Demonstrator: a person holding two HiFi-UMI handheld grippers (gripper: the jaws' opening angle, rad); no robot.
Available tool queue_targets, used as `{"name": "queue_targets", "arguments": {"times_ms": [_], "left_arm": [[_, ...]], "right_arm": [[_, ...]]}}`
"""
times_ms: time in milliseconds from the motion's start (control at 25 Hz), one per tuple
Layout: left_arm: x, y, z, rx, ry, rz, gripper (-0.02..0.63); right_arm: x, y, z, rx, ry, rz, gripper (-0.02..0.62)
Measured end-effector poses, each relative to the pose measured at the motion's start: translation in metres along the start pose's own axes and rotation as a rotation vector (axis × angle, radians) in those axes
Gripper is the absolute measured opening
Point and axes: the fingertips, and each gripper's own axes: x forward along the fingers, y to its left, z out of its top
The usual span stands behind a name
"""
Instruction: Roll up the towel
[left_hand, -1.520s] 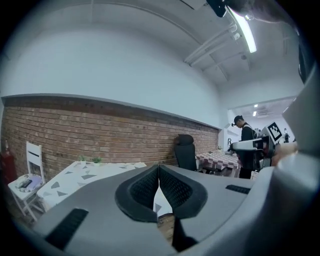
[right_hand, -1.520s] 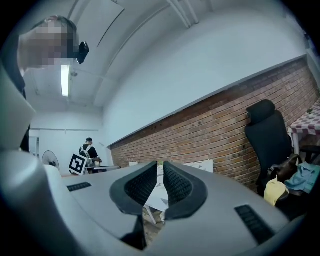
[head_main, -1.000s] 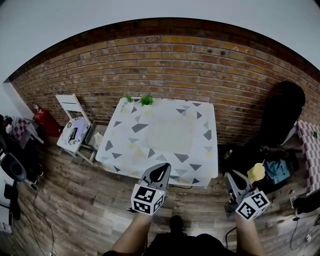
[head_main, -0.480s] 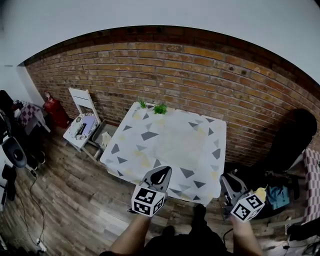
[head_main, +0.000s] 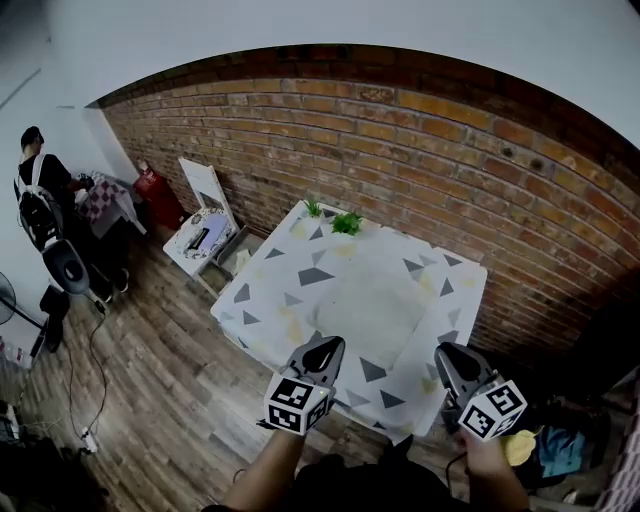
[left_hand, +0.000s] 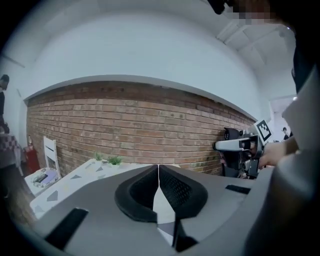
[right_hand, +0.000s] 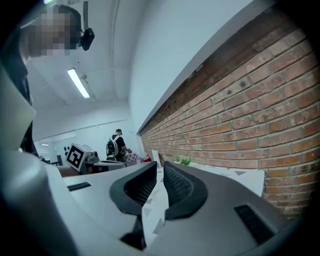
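A pale towel lies flat in the middle of the table, which has a white cloth with grey and yellow triangles. My left gripper hovers at the table's near edge with its jaws shut and nothing in them; in the left gripper view the left gripper has its tips touching. My right gripper is over the near right corner. In the right gripper view the right gripper shows a narrow gap with nothing held. Both point level toward the brick wall.
Two small green plants stand at the table's far edge by the brick wall. A white chair and a red cylinder are to the left. A person stands far left, with cables on the wood floor.
The view has swung, so the table now sits further right and closer. Both grippers have come forward to its near edge; the right one moved from beside the table to over its corner.
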Motion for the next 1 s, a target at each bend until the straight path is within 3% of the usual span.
{"name": "queue_targets", "arguments": {"times_ms": [200, 440, 760, 1000], "left_arm": [[0.025, -0.013, -0.014, -0.033, 0.041, 0.084, 0.020], [0.042, -0.018, -0.036, -0.054, 0.094, 0.107, 0.021], [0.053, -0.016, -0.075, -0.042, 0.165, 0.034, 0.026], [0.062, -0.012, -0.115, -0.070, 0.235, -0.014, 0.107]], "right_arm": [[0.018, -0.032, -0.010, -0.033, 0.084, 0.105, 0.067], [0.041, -0.042, -0.038, -0.048, 0.200, 0.195, 0.096], [0.070, -0.027, -0.080, -0.161, 0.366, 0.250, 0.138], [0.086, -0.025, -0.120, -0.214, 0.480, 0.271, 0.161]]}}
